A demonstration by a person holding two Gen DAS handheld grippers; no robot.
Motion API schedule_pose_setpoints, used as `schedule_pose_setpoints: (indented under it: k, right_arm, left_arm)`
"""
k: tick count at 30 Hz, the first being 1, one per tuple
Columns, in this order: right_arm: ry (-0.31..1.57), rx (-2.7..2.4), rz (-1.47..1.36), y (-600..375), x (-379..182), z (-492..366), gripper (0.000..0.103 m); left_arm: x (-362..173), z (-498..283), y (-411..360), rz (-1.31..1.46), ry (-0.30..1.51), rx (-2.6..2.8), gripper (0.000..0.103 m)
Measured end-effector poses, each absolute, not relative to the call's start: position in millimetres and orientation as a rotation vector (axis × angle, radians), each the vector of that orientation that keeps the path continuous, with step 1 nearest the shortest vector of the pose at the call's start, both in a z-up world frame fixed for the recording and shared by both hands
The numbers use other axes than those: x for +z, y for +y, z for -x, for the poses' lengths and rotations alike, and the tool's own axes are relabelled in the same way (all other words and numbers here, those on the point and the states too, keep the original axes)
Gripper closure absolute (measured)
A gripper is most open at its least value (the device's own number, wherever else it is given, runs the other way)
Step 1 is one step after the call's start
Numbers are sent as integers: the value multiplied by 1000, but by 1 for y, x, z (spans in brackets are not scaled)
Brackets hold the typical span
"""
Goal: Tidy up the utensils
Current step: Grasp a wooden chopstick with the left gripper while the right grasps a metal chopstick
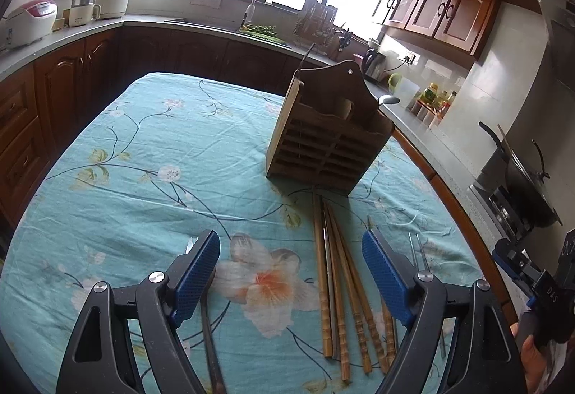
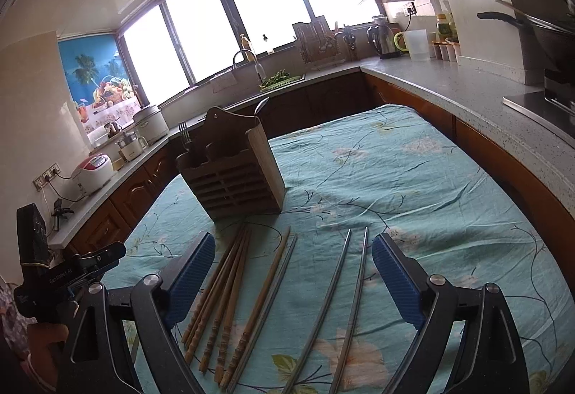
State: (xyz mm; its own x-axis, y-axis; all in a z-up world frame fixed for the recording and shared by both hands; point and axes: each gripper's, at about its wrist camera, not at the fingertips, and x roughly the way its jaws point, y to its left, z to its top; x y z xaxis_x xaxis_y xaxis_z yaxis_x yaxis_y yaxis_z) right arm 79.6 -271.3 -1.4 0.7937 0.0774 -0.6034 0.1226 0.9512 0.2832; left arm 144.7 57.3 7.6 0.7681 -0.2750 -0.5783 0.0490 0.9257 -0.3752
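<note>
A brown wooden utensil holder (image 1: 325,133) stands on the table with the teal flowered cloth (image 1: 143,160); it also shows in the right wrist view (image 2: 233,171), with a fork (image 2: 184,135) and a spoon (image 2: 261,106) in it. Several wooden chopsticks (image 1: 337,282) lie in front of it, between my left gripper's fingers. My left gripper (image 1: 291,272) is open and empty above them. In the right wrist view the wooden chopsticks (image 2: 230,290) and two metal chopsticks (image 2: 341,293) lie on the cloth. My right gripper (image 2: 293,275) is open and empty above them.
A dark utensil (image 1: 210,340) lies under the left gripper's left finger. Kitchen counters (image 2: 449,85) run around the table, with a rice cooker (image 2: 93,173), a kettle (image 2: 382,38) and a sink (image 2: 280,79). A wok (image 1: 521,178) sits on the stove at right.
</note>
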Motion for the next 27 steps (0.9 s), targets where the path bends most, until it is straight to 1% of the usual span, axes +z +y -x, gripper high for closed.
schedule_pose_setpoints:
  k: [10, 15, 18, 23, 25, 27]
  right_arm:
    - [696, -21, -295, -263, -14, -85, 13]
    - [718, -33, -299, -265, -20, -93, 15]
    - [737, -36, -307, -268, -23, -100, 24]
    - [772, -44, -318, -272, -33, -110, 41]
    - [790, -47, -321, -273, -37, -116, 44]
    - [808, -52, -325, -275, -42, -121, 48]
  left_arm:
    - [7, -164, 47, 312, 727, -177, 23]
    - [5, -184, 38, 284, 769, -193, 24]
    - [5, -199, 32, 263, 789, -200, 26]
    - [2, -229, 22, 234, 825, -216, 35]
    - [0, -243, 17, 223, 837, -222, 42]
    - [-3, -256, 14, 210, 848, -231, 46]
